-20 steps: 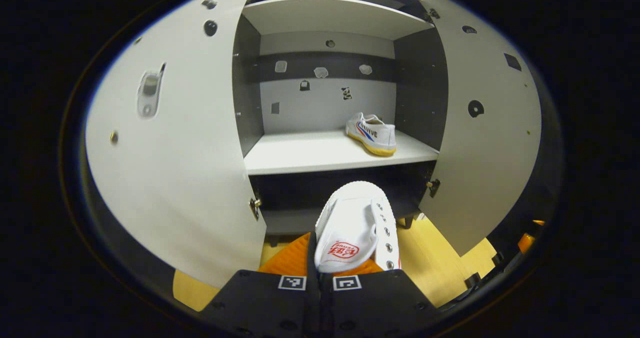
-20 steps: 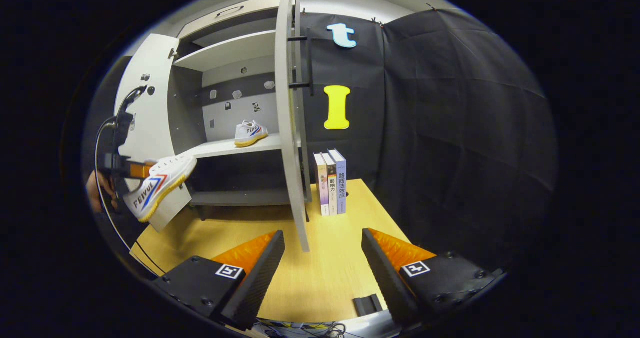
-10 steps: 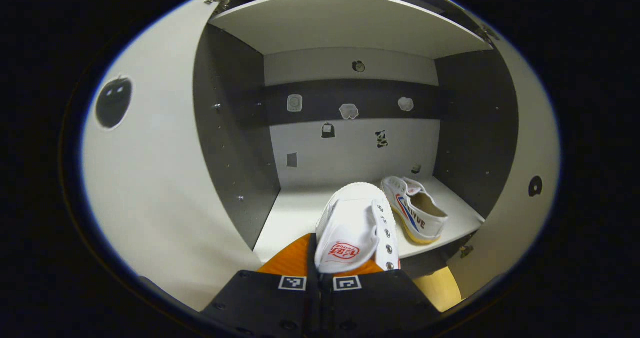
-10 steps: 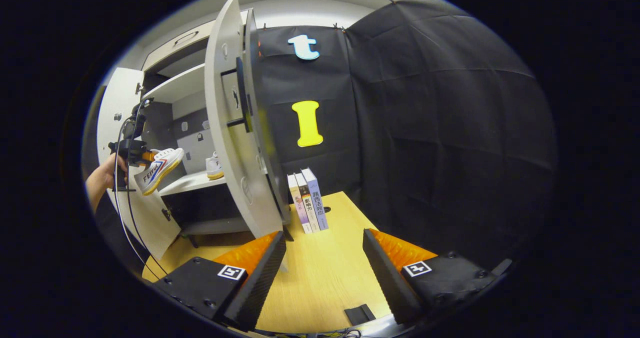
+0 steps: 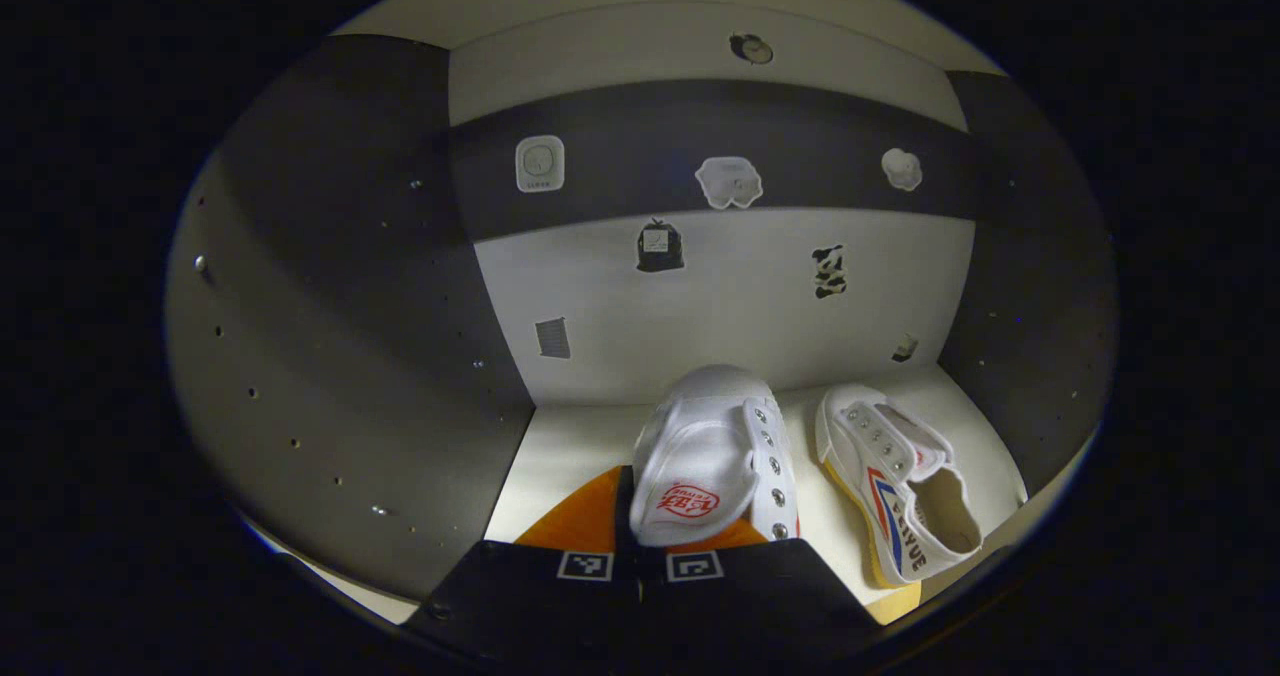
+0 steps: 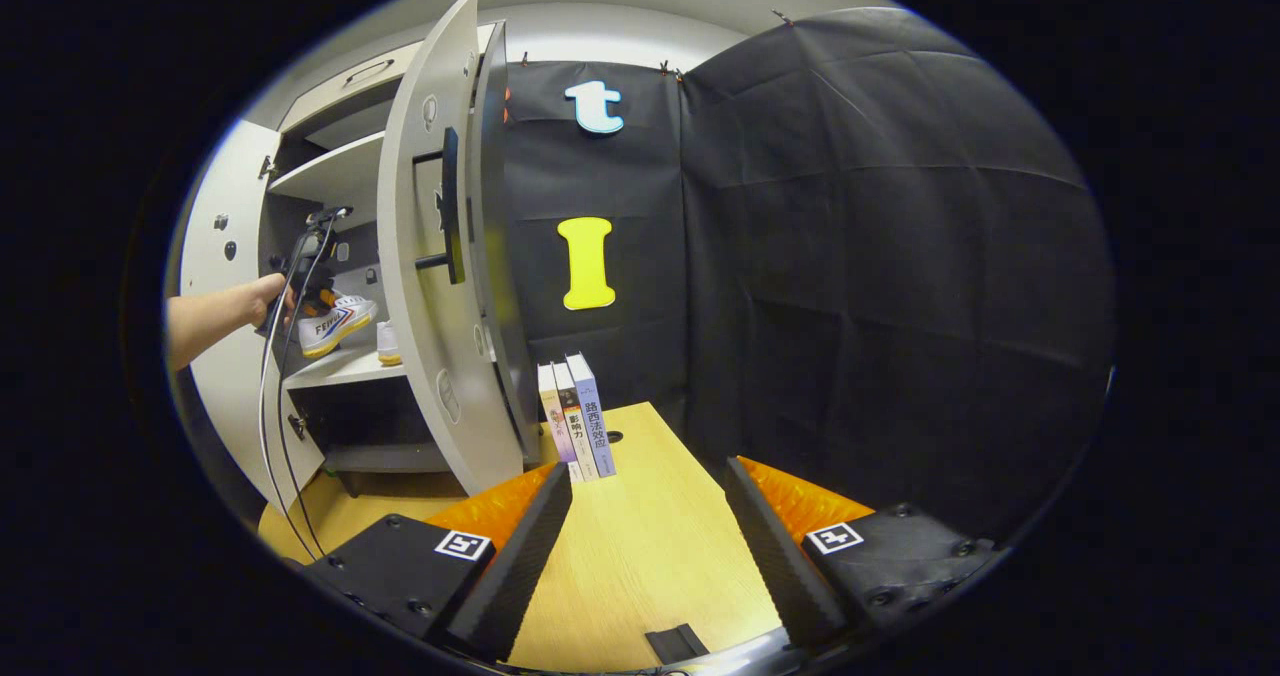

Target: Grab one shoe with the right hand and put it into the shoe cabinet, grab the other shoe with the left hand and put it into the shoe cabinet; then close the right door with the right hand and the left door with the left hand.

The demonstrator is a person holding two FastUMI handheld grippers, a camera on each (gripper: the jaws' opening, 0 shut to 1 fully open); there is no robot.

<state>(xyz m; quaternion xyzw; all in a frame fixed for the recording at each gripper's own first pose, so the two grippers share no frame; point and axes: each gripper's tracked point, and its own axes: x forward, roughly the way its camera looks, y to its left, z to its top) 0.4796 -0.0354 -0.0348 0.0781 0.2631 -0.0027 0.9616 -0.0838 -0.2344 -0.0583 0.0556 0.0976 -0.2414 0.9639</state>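
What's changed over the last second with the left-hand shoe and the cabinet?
The left gripper has carried its shoe from outside the open doors into the cabinet, above the shelf, left of the shoe already lying there. The grip is unchanged. The right gripper stays open over the table; the right door is still open.

A staged recording booth, not a lived-in home: black cloth (image 6: pixel 880 256) hangs as the wall behind a light wooden desk (image 6: pixel 640 556). On the desk stands a grey shoe cabinet (image 6: pixel 340 166) with its doors open, and three upright books (image 6: pixel 577 416) beside it, like set props.
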